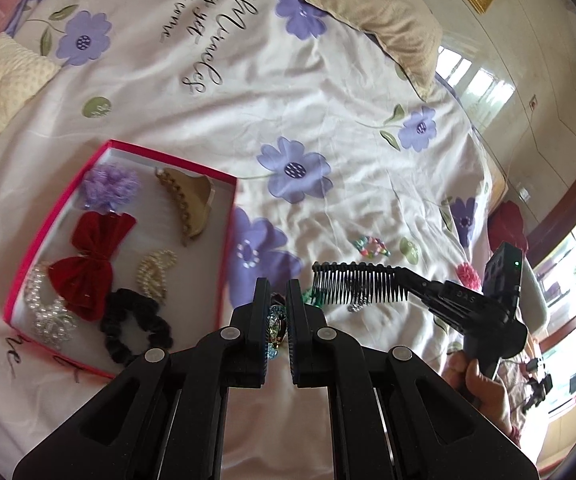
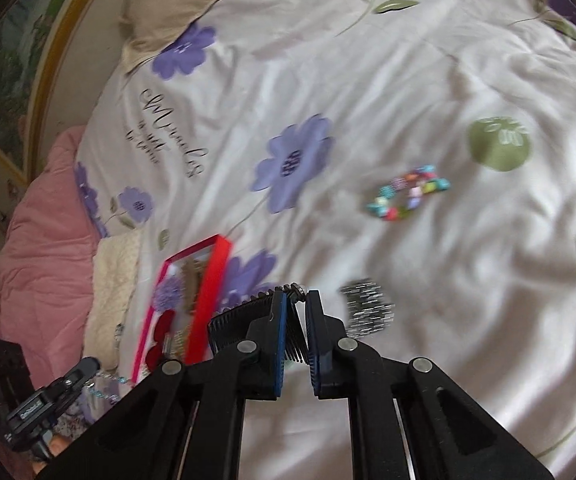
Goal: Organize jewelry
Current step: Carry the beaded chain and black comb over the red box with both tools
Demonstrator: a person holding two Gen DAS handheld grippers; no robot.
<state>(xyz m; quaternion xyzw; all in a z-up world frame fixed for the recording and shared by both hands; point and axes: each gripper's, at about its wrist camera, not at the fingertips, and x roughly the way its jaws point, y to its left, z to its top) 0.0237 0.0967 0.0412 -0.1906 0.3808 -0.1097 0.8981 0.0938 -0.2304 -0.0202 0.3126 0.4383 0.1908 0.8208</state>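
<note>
1. The left gripper (image 1: 278, 312) is closed around a blue and clear beaded bracelet (image 1: 275, 326), pinched between its two fingers just beside the near right corner of the pink box (image 1: 230, 216).
2. The right gripper (image 2: 296, 320) is clamped on a black hair comb (image 1: 357, 286); from the left wrist view the comb sticks out sideways with its teeth pointing down, held above the bedspread (image 1: 327, 120).
3. The pink box lies open on the bedspread and holds a purple flower clip (image 1: 110, 186), a beige claw clip (image 1: 190, 200), a red velvet bow (image 1: 88, 256), a pearl strand (image 1: 156, 274), a black scrunchie (image 1: 136, 326) and a pearl-and-crystal piece (image 1: 46, 312).
4. A multicoloured bead bracelet (image 2: 407, 192) lies loose on the bedspread, well apart from the box.
5. A small sparkly silver piece (image 2: 367, 308) lies on the fabric just beside the right gripper's fingers; blur hides what it is.
</note>
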